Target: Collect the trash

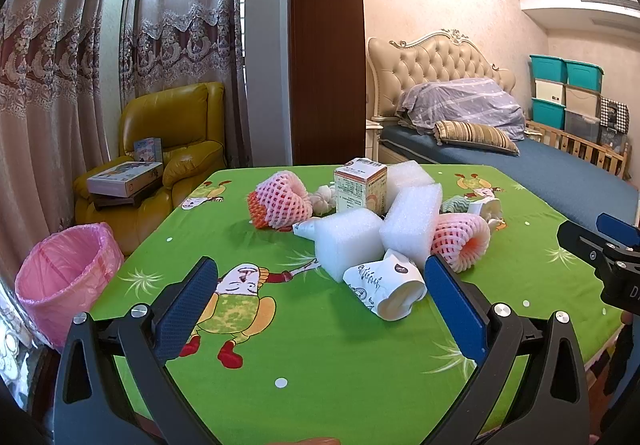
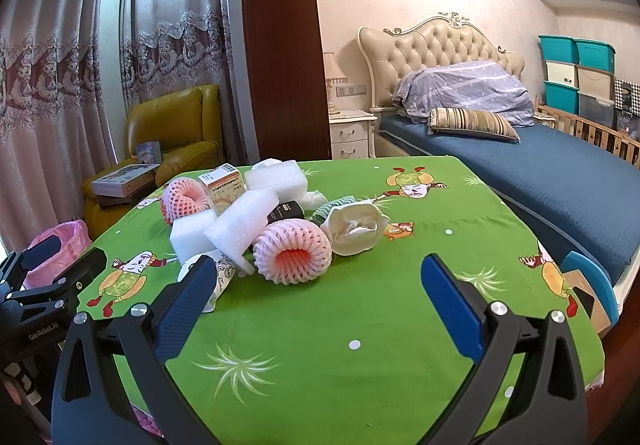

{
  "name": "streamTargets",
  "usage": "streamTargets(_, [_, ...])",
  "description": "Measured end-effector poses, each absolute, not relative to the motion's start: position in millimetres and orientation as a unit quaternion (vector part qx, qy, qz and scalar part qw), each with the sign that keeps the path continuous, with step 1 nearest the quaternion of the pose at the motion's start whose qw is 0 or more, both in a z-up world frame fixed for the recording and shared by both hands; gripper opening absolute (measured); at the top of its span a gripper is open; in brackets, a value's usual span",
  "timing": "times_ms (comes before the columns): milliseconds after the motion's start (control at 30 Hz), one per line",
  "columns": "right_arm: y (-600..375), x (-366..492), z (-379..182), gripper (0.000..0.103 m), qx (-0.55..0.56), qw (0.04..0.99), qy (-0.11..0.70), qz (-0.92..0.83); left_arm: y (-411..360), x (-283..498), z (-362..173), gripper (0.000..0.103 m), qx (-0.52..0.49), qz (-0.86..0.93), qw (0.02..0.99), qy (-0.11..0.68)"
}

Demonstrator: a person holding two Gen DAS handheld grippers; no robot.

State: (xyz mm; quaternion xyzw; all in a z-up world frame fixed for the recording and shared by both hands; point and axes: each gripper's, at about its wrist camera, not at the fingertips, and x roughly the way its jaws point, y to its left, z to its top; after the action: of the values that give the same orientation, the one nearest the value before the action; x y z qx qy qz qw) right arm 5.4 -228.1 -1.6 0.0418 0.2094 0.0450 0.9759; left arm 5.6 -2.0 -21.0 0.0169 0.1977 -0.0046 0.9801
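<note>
The trash sits in one heap in the middle of the desk point(image 1: 320, 365), on the green cartoon cloth. The pink bin point(image 1: 64, 277) stands on the floor, off the desk's left side.

The left claw point(image 1: 320, 309) is wide apart and holds nothing. The squashed paper cup point(image 1: 384, 285) lies just in front of it, closer to its right finger. The right claw point(image 2: 316, 305) is wide apart and empty too, with the pink net sleeve point(image 2: 292, 249) a little way ahead.

Here is what could go wrong. The paper cup leans against the white foam blocks point(image 1: 348, 241). If the left claw pushes in too fast, it may knock the foam, and the light pieces could slide or roll off the desk. The cup is soft and bent, so it might slip out when the claw closes on it. The net sleeve is squishy and may spring away from a loose grip. The small carton point(image 1: 360, 185) stands up in the heap and could tip over if its neighbours are pulled. The two claws are near each other and could bump. A light piece dropped from high up might also miss the bin.
</note>
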Motion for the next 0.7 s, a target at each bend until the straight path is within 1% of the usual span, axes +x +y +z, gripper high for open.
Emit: streamTargets(700, [-229, 6, -2, 0.099, 0.043, 0.976, 0.21, 0.045, 1, 1, -9, 0.097, 0.015, -0.001, 0.981, 0.195])
